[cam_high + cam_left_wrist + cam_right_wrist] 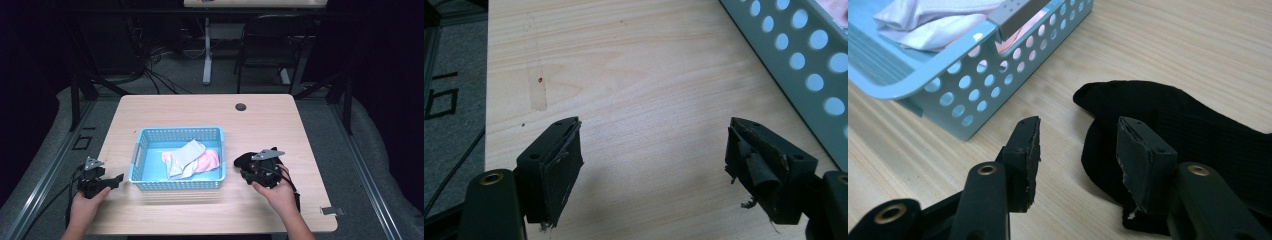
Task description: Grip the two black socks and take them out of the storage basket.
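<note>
Both sets of fingers stood spread when I looked. On the left gripper (654, 165) I saw the fingers (555, 167) wide apart over bare wood, nothing between them, with worn, peeling pad material on each inner face. From above, that left gripper (100, 182) sat low at the near left part of the counter (280, 125), held in the person's left hand (82, 207), just beside the outer left wall of the blue basket (177, 134) but not touching it as far as I could tell.

On the right gripper (1078, 150) the fingers (1024, 160) were also parted, less widely. One finger hung over bare wood and the other was over the edge of a black sock (1178, 120) that lay flat on the counter; I could not tell whether that finger touched the fabric. From above, the right gripper (260, 170) was just right of the basket, held in the right hand (280, 195), with the black sock (244, 160) poking out toward the basket from under it.

Inside the basket I saw a grey sock (185, 156) lying over a pink sock (209, 161) and a pale piece of cloth (187, 172). In the right gripper view, the basket's perforated wall (988, 85) stood close to the sock, a narrow strip of wood between them.
</note>
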The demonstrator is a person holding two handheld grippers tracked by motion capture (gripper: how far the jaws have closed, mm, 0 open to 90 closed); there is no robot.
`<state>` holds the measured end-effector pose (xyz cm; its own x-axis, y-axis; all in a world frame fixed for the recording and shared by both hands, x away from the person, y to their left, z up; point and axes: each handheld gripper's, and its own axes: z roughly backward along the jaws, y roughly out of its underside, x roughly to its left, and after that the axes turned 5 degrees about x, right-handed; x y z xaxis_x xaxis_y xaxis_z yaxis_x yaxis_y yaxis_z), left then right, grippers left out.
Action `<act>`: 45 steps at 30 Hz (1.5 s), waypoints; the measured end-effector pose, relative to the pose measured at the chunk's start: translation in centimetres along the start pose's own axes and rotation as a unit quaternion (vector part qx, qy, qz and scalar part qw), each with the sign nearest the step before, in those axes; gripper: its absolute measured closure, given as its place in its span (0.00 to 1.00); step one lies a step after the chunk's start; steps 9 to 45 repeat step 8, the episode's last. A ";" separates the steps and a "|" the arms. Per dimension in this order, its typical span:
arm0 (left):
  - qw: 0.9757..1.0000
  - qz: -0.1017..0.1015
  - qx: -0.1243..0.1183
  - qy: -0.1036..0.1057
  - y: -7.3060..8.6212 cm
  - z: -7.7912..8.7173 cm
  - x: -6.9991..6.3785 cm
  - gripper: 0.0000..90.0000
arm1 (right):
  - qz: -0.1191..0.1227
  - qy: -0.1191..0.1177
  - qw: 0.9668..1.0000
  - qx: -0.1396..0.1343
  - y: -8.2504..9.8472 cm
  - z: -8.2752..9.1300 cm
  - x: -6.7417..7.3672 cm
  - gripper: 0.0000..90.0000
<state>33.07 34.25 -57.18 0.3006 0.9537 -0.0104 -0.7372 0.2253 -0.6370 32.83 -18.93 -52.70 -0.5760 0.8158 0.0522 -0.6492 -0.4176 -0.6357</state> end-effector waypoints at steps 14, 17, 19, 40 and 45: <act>1.000 0.001 -0.001 0.000 -0.1 0.1 0.0 0.25 | 0.011 0.006 1.000 -0.019 0.4 -0.1 0.0 0.55; 1.000 0.001 -0.001 0.000 -0.1 0.1 0.0 0.25 | 0.011 0.006 1.000 -0.019 0.4 -0.1 0.0 0.55; 1.000 0.001 -0.001 0.000 -0.1 0.1 0.0 0.25 | 0.011 0.006 1.000 -0.019 0.4 -0.1 0.0 0.55; 1.000 0.001 -0.001 0.000 -0.1 0.1 0.0 0.25 | 0.011 0.006 1.000 -0.019 0.4 -0.1 0.0 0.55; 1.000 0.001 -0.001 0.000 -0.1 0.1 0.0 0.25 | 0.011 0.006 1.000 -0.019 0.4 -0.1 0.0 0.55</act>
